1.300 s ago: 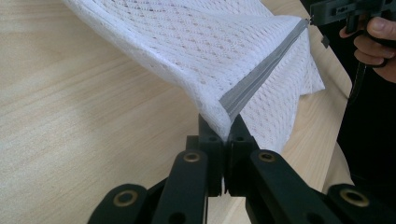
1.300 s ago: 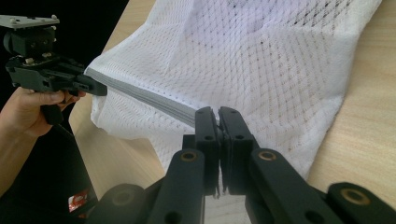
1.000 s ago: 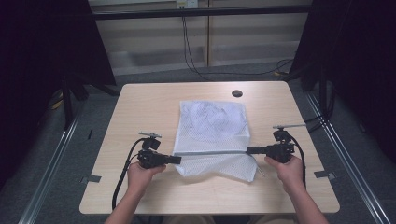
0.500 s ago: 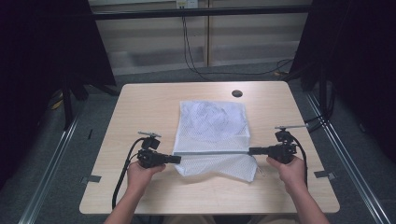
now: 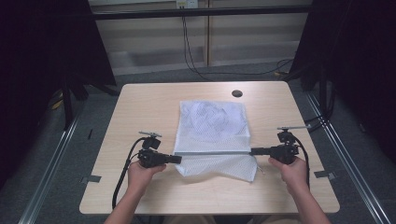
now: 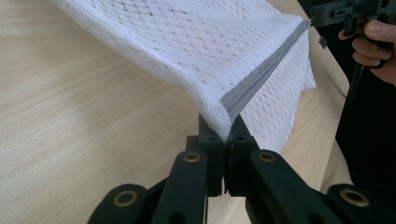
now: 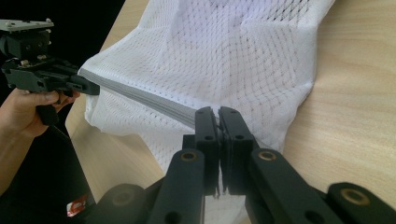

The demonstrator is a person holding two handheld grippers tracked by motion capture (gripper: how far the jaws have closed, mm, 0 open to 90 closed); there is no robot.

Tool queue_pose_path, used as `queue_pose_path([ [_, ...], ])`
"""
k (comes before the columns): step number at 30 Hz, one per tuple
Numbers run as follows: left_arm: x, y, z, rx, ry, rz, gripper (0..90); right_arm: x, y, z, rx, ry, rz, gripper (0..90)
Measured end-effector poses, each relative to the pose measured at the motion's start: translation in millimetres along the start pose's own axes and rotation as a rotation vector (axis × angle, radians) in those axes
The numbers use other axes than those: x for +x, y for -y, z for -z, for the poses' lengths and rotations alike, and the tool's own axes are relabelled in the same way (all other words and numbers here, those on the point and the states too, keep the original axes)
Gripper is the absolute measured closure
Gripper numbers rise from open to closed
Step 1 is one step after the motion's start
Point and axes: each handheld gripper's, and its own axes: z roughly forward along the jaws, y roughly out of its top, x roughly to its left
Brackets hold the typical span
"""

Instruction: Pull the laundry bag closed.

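Counter (image 5: 154, 100): pale wood, with a small dark round hole (image 5: 236, 93) toward 1 o'clock of its far edge. Nothing else on it but the work.

Mesh bag (image 5: 212, 123): white netting, lying at the counter's middle and running from 12 o'clock down toward me at 6. The far part lies flat, a bit rumpled. The near part hangs below a raised line, so my reading is that a fold is under way: the near end is lifted, not yet carried over the rest.

Zipper band (image 5: 212, 152): grey strip across the bag, pulled straight from 9 o'clock to 3 o'clock between my two claws. In the left gripper view the strip (image 6: 261, 77) runs away taut to the other hand; the right gripper view shows the same (image 7: 140, 99).

Left claw (image 5: 176, 159): at the bag's 9 o'clock corner, jaws pinched together on the band's end and the mesh with it.

Right claw (image 5: 254, 150): at the 3 o'clock corner, jaws likewise clamped on the band's other end.

Progress, as I judge it: both corners secured, edge raised and tensioned. That is the done part. Left to do: carry the held edge toward 12 o'clock, lay it on the far half, let go, smooth. Roughly the early middle of the job.
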Motion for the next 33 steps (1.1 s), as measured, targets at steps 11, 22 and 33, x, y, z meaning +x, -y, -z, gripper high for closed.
queue_pose_path([
  [11,0.2,-0.8,1.2,-0.001,-0.001,0.000,88.6,-5.1,1.7,3.5,-0.004,0.013,-0.011,86.8],
  [22,-0.6,-1.2,0.1,-0.003,0.001,0.005,88.6,-6.3,2.5,6.1,-0.010,0.031,-0.005,86.8],
  [33,-0.2,-1.1,-0.3,0.005,0.009,-0.006,88.5,-5.9,2.6,8.3,-0.009,0.036,-0.011,86.8],
])
